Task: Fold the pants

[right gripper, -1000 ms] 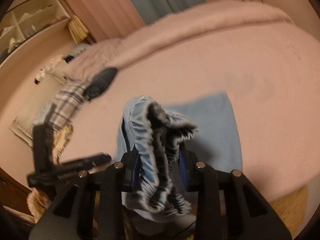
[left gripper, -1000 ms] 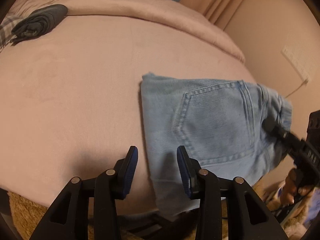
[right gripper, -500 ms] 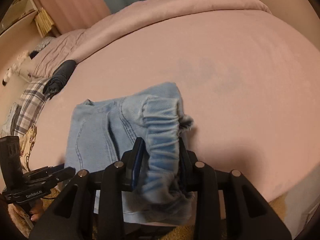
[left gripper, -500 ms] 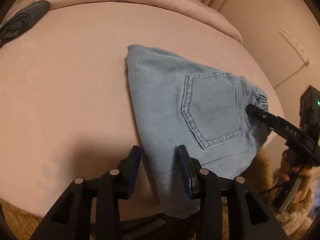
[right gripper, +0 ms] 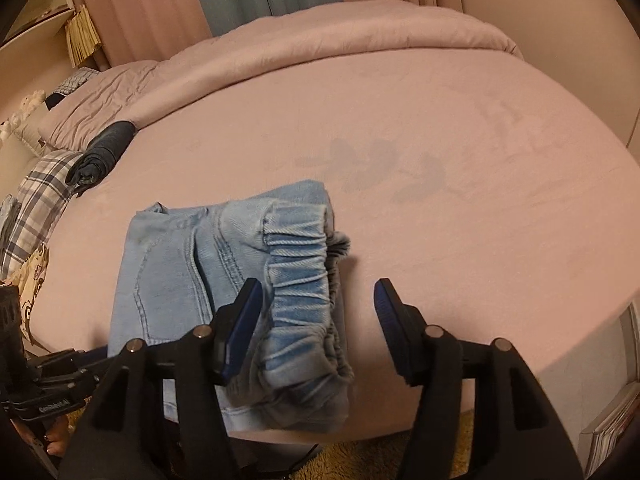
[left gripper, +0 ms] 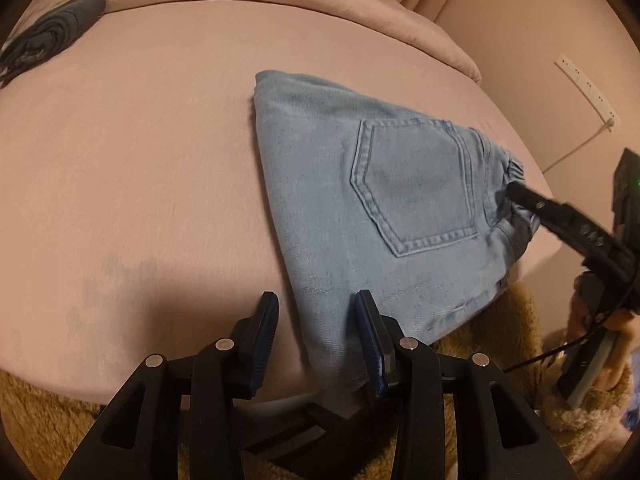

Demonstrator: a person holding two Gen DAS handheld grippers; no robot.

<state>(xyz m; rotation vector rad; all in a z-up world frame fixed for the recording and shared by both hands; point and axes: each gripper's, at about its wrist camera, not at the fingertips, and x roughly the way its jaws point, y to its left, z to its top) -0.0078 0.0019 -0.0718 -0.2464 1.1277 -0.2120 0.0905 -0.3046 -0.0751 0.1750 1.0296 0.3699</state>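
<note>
Light blue denim pants lie folded on the pink bed, back pocket up, near the bed's front edge. My left gripper is open, its jaws on either side of the fold's near corner without closing on it. My right gripper is open and wide, with the elastic waistband lying between its fingers, resting on the bed. In the left wrist view the right gripper shows at the waistband end. The pants also show in the right wrist view.
A rolled dark garment and a plaid cloth lie at the bed's far left. A folded pink duvet runs along the back. A brown shaggy rug lies below the bed edge. A wall stands at the right.
My right gripper lowered the waistband onto the bed and opened, letting it go. The pants now lie flat. My left gripper stayed open near the fold's corner.
</note>
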